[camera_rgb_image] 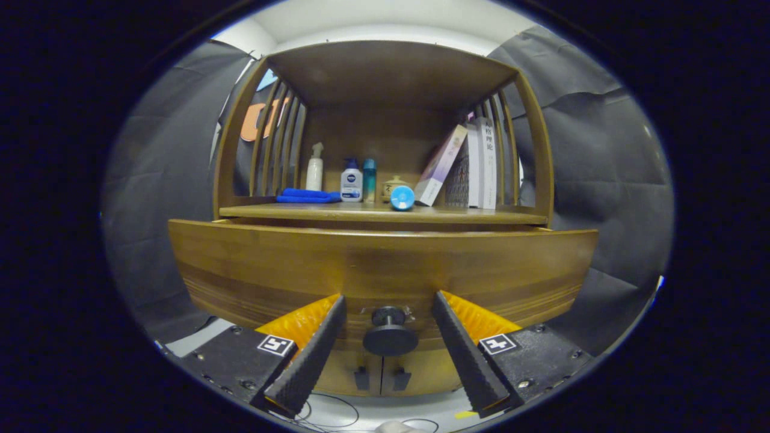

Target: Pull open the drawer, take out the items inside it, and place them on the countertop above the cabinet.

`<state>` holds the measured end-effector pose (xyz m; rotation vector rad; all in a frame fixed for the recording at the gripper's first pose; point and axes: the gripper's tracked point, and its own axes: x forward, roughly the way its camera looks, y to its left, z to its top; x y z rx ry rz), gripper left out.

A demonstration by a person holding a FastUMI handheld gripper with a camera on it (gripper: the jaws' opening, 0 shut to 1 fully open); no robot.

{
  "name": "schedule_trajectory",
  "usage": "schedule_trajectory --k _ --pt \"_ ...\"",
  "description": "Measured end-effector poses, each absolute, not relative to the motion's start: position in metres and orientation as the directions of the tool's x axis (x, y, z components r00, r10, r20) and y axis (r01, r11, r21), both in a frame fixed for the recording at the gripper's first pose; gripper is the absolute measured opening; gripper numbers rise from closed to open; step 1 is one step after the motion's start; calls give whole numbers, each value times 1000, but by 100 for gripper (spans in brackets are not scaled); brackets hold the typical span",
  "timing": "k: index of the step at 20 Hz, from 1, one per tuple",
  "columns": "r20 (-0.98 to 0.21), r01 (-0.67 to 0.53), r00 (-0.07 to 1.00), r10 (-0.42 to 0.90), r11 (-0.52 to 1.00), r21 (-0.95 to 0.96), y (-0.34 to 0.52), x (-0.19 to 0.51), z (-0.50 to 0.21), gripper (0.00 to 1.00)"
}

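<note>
Gripper [389,307] fingers spread wide, gripping nothing. One black round knob [390,334] sits between fingers, clear gap each side, no contact. Knob on drawer [385,270] front; drawer pulled partly out, interior hidden. Two small cabinet handles [380,378] below knob. Countertop [385,212] above drawer carries: one blue cloth [307,195], three bottles [351,180], one small jar [394,186], one blue round object [402,197], several books [475,165] leaning right.
</note>
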<state>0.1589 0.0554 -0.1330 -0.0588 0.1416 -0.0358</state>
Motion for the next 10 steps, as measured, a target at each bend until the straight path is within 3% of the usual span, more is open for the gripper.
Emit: schedule_trajectory --k 10 --pt "-142 38 989 -44 998 -46 55 228 -132 97"
